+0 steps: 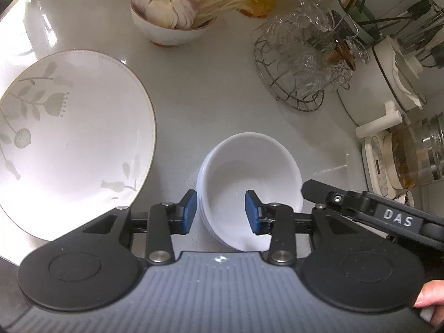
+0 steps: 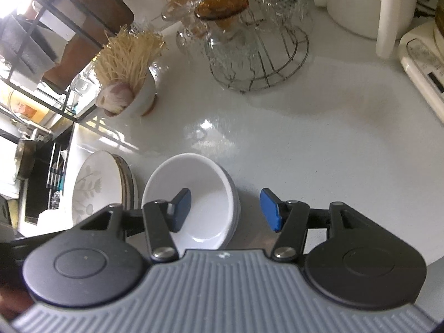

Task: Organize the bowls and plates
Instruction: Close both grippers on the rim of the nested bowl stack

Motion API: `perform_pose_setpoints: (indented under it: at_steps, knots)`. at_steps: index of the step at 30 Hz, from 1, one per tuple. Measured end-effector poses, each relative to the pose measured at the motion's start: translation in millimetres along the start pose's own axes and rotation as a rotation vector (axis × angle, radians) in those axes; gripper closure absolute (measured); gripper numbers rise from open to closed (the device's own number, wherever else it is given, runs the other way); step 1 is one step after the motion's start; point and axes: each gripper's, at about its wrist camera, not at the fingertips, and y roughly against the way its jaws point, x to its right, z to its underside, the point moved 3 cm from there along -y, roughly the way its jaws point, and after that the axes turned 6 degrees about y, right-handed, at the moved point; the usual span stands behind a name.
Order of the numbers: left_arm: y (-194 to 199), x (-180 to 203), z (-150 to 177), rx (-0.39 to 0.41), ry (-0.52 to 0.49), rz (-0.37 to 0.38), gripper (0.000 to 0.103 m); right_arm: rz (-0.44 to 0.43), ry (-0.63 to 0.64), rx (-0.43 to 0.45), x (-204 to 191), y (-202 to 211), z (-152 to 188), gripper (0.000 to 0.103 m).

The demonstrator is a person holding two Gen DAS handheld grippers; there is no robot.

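A stack of plain white bowls (image 1: 249,177) stands on the grey counter; it also shows in the right wrist view (image 2: 199,194). My left gripper (image 1: 220,212) is open, its jaws straddling the near-left rim of the stack, one pad outside and one inside. My right gripper (image 2: 225,211) is open, straddling the stack's right rim. The right gripper's arm shows in the left wrist view (image 1: 374,211). A stack of white plates with a grey leaf pattern (image 1: 69,138) lies left of the bowls, also visible in the right wrist view (image 2: 97,186).
A white bowl with onion and dry noodles (image 1: 169,16) stands at the back. A wire rack of glass cups (image 1: 305,63) stands back right. A white pot (image 1: 388,77), a kitchen scale (image 1: 377,163) and a glass jar (image 1: 416,155) line the right side.
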Motion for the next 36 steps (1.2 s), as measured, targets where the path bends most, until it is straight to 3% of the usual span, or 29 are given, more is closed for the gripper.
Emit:
perform_pose_setpoints:
  at_steps: [7,11,19,27,36]
  knots:
    - [0.8,1.9,1.4,0.014,0.007,-0.016,0.060,-0.041,-0.061,-0.065,7.6,-24.9,4.0,0.045]
    - [-0.7,-0.5,1.6,0.015,0.016,-0.027,0.060,-0.044,-0.049,-0.102,7.0,-35.6,5.6,0.050]
    - [-3.5,-2.3,2.5,0.021,0.031,-0.050,0.060,-0.049,-0.053,-0.146,10.1,-52.5,12.5,0.050]
    - [-2.3,-6.0,2.9,0.043,0.095,-0.012,0.060,-0.072,-0.070,-0.168,14.0,-56.4,12.8,0.075]
    - [-13.9,1.5,5.3,0.015,0.090,-0.024,0.060,-0.081,-0.078,-0.167,23.7,-52.8,9.1,0.084]
